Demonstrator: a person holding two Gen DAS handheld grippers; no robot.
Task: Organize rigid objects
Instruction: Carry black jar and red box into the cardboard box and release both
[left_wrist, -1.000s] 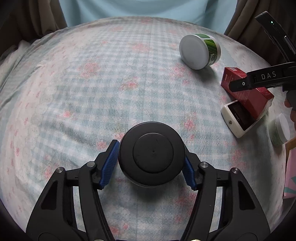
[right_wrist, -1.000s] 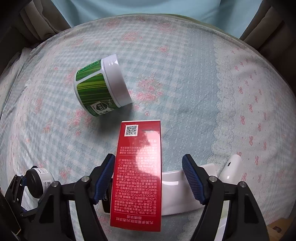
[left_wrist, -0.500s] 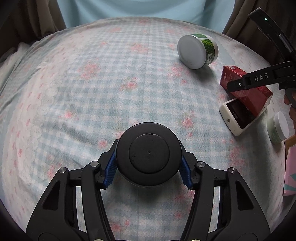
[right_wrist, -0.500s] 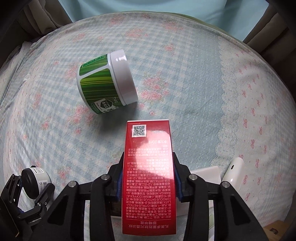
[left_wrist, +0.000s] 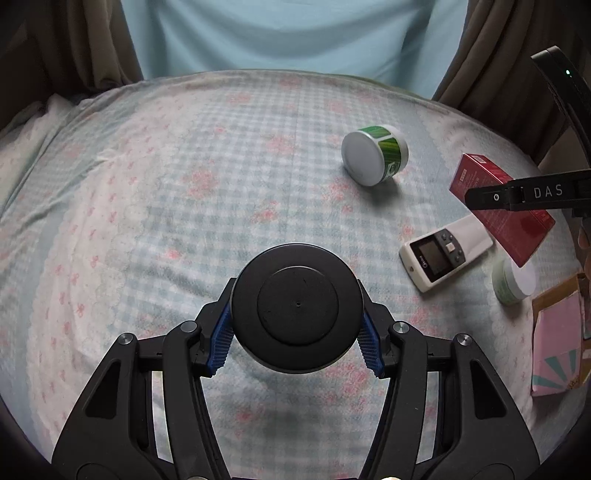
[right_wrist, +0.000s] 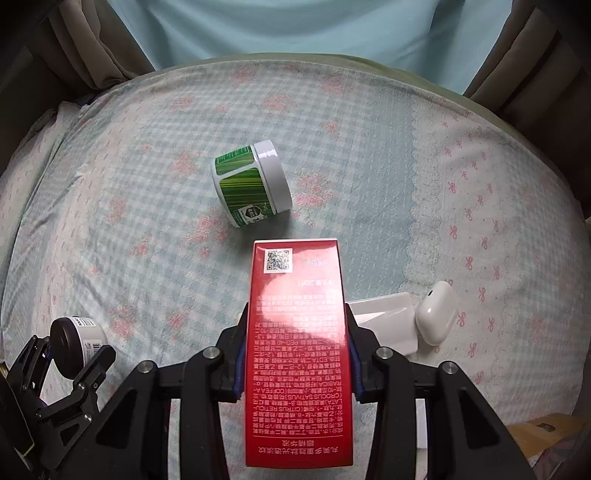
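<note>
Left tongs (left_wrist: 295, 341) clamped on a black-lidded jar (left_wrist: 297, 308). Right tongs (right_wrist: 297, 363) clamped on a red box (right_wrist: 299, 350). A green jar (right_wrist: 251, 188) lies on its side on the bed (right_wrist: 147, 221).

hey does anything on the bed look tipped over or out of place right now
Yes: the green jar lies on its side mid-bed, white lid facing sideways. The red box and black-lidded jar are in the grippers, not askew.
</note>
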